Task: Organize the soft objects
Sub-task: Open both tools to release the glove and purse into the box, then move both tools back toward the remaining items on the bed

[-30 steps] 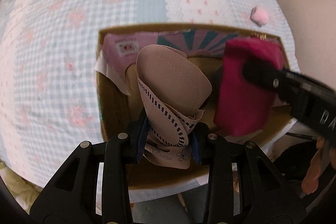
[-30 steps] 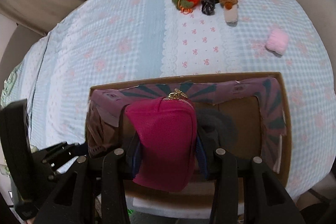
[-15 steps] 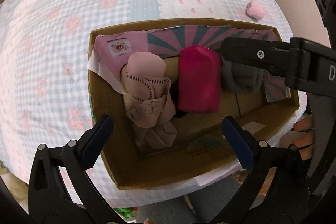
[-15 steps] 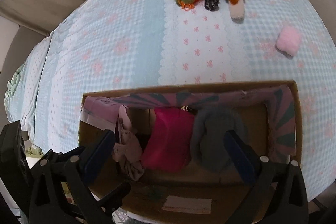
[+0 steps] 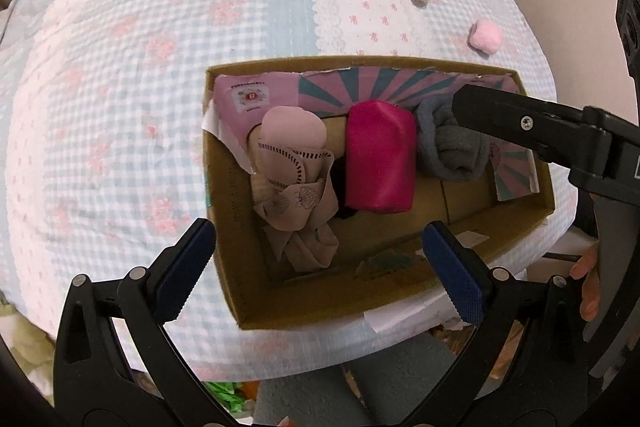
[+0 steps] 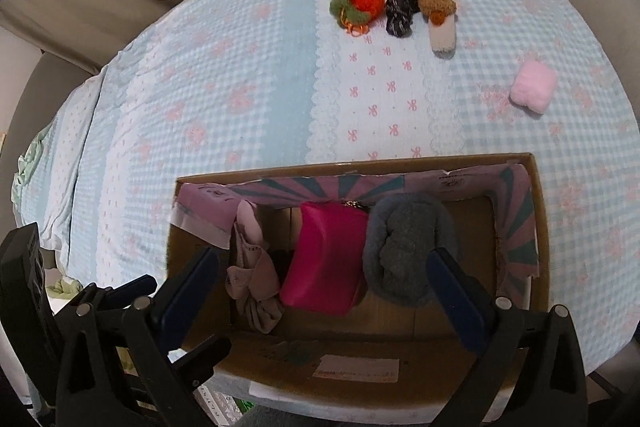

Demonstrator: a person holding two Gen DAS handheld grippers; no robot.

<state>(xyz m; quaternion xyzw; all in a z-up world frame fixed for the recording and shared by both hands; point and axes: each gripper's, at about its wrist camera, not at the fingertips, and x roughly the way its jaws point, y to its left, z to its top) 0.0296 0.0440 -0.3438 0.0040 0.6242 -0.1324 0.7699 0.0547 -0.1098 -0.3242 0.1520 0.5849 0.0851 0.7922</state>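
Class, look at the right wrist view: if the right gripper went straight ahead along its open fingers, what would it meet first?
Probably the magenta pouch in the cardboard box, centred between the right gripper fingers; depth is uncertain.

Checked bedspread carries cardboard box, pompoms, pink puff.

Home bedroom — gingham bedspread

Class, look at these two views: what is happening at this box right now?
A person with a gripper in each hand is sorting soft things into a cardboard box on a checked cloth. Both the left gripper and right gripper are open and hold nothing. In the box, side by side, are a beige cloth bundle, a magenta pouch and a grey knit roll. Four small plush pieces, among them a pink pompom, lie on the cloth beyond.
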